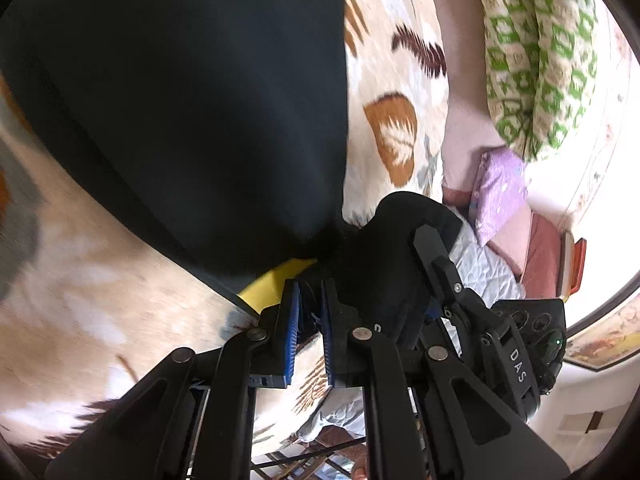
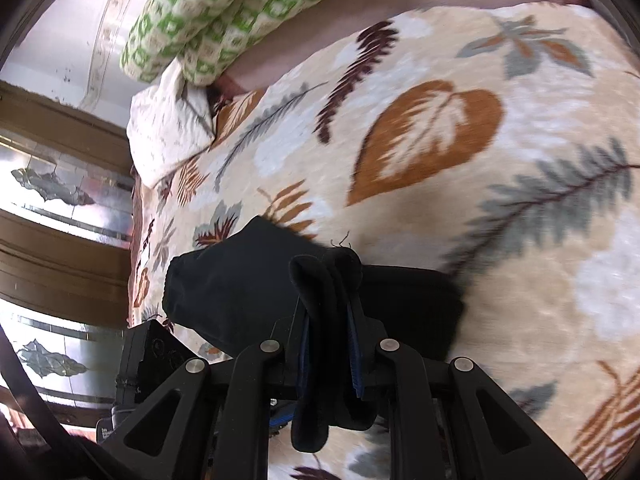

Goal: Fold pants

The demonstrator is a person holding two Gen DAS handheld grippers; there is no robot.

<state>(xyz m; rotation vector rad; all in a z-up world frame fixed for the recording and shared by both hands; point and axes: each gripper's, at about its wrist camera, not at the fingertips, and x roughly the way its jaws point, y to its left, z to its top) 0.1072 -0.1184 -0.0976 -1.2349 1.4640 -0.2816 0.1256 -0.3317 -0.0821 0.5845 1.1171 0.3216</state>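
Left hand-held gripper [image 1: 310, 300] | clamps pants [image 1: 180, 100] | spread away.

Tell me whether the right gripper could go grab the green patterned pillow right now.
Probably not: the right gripper is shut on a thick bunch of the black pants. The green patterned pillow lies unobstructed across the leaf-print blanket.
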